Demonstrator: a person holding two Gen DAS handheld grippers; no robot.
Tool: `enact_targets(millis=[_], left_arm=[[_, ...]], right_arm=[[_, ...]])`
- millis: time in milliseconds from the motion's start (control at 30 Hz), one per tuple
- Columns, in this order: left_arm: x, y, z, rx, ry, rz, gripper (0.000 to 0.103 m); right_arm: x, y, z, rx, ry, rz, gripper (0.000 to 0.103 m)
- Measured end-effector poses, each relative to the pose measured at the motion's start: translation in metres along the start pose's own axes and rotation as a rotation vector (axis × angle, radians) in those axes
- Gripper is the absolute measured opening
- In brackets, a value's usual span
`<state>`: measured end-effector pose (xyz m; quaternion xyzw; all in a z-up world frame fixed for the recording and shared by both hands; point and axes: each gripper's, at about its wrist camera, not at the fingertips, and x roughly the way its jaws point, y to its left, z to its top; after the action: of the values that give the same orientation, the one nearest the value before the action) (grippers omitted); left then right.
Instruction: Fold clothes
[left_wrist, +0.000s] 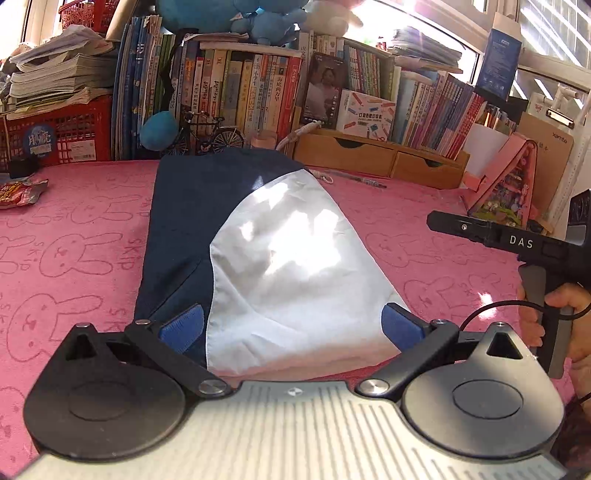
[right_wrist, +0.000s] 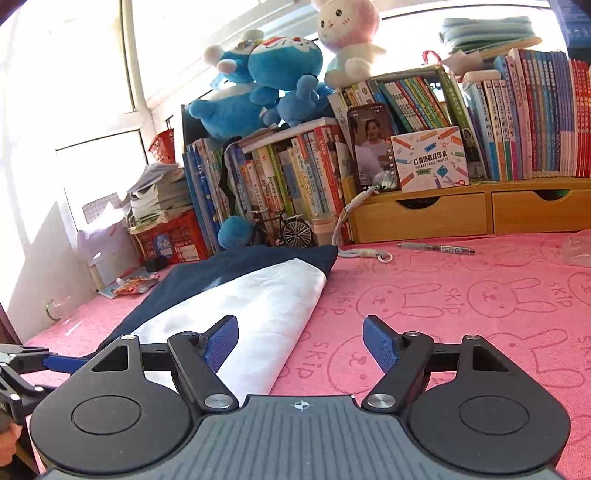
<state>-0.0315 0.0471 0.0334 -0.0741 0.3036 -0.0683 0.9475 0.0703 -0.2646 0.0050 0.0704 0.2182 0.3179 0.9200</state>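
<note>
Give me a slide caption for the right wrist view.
Open right gripper above the pink cloth, beside a folded navy and white garment, bookshelf behind.

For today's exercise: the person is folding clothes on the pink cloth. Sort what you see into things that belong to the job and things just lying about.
Belongs to the job:
navy and white garment
left gripper, open
right gripper, open

Just lying about:
pen
snack packet
model bicycle
phone
plush toys
books
red crate
</note>
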Motion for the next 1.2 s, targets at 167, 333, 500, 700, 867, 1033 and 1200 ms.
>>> enact_targets(millis=[167, 333, 500, 700, 867, 1033, 1200], left_arm=[[0.021, -0.002, 0.043, 0.077, -0.077, 0.129, 0.103], [0.092, 0.005, 0.084, 0.180, -0.070, 0.325, 0.103], [0.154, 0.040, 0.097, 0.190, 0.039, 0.483, 0.103], [0.180, 0.074, 0.093, 0.182, 0.094, 0.547, 0.103], [0.199, 0.098, 0.095, 0.187, 0.120, 0.675, 0.103], [0.166, 0.112, 0.102, 0.063, 0.087, 0.653, 0.098], [0.104, 0.070, 0.078, 0.214, 0.027, 0.514, 0.103]], right_arm=[[0.008, 0.035, -0.011, -0.106, 0.025, 0.021, 0.076], [0.029, 0.059, -0.029, -0.117, 0.092, 0.093, 0.067], [0.043, 0.061, -0.045, -0.096, 0.156, 0.111, 0.057], [0.051, 0.064, -0.045, -0.108, 0.201, 0.096, 0.059], [0.052, 0.071, -0.046, -0.144, 0.219, 0.091, 0.066], [0.059, 0.085, -0.048, -0.209, 0.257, 0.043, 0.099], [0.069, 0.077, -0.049, -0.143, 0.315, 0.032, 0.103]])
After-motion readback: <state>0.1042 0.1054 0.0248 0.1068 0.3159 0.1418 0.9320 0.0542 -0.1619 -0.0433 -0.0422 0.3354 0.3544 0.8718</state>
